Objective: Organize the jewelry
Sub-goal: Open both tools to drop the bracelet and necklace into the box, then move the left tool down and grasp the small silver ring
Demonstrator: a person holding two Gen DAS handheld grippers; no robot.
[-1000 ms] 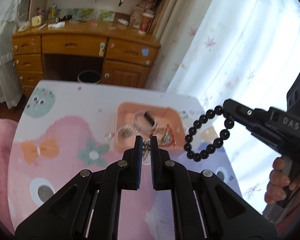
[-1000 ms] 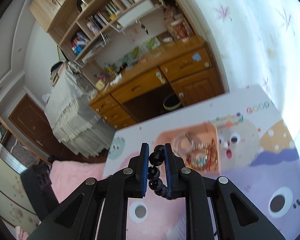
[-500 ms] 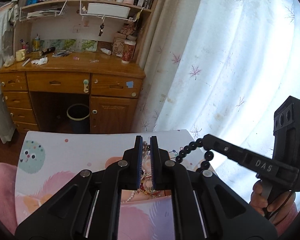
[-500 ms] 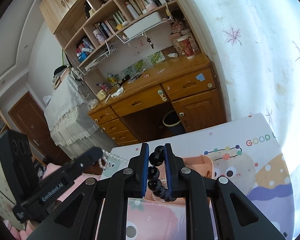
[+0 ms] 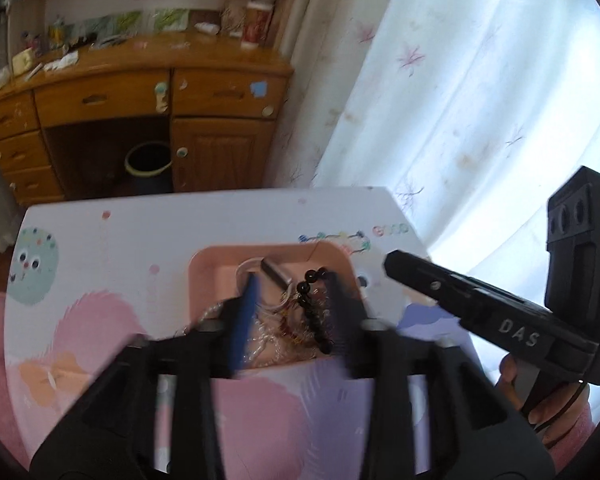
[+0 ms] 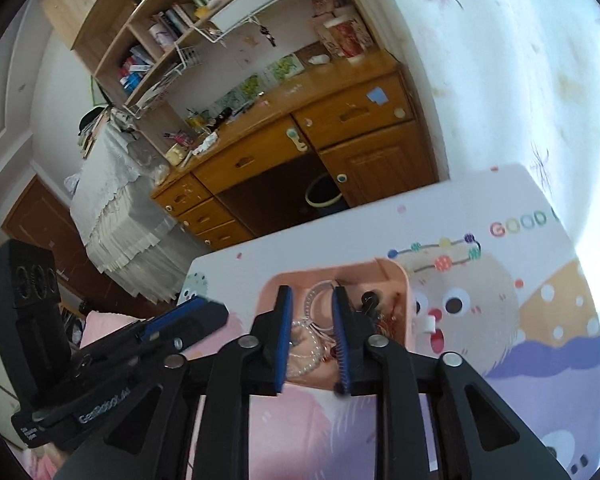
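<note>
Two claws are in my views, both hanging over the pink tray that sits near the far edge of the counter, toward its right-hand corner. My left claw has just been opening; its fingers stand well apart and released, and the black bead bracelet lies in the tray between them, close against the right finger, though I cannot tell whether it touches. My right claw has also just been opening and grips nothing; through its gap I see a clear bead strand lying in the tray. Further jewelry, red and gold pieces and a pale ring, is heaped in the tray with them, too blurred to sort out. From the left view the right claw reaches in from the right, with a hand on its grip. Beyond the counter stand a wooden desk, a dark bin under it, and a white curtain.
</note>
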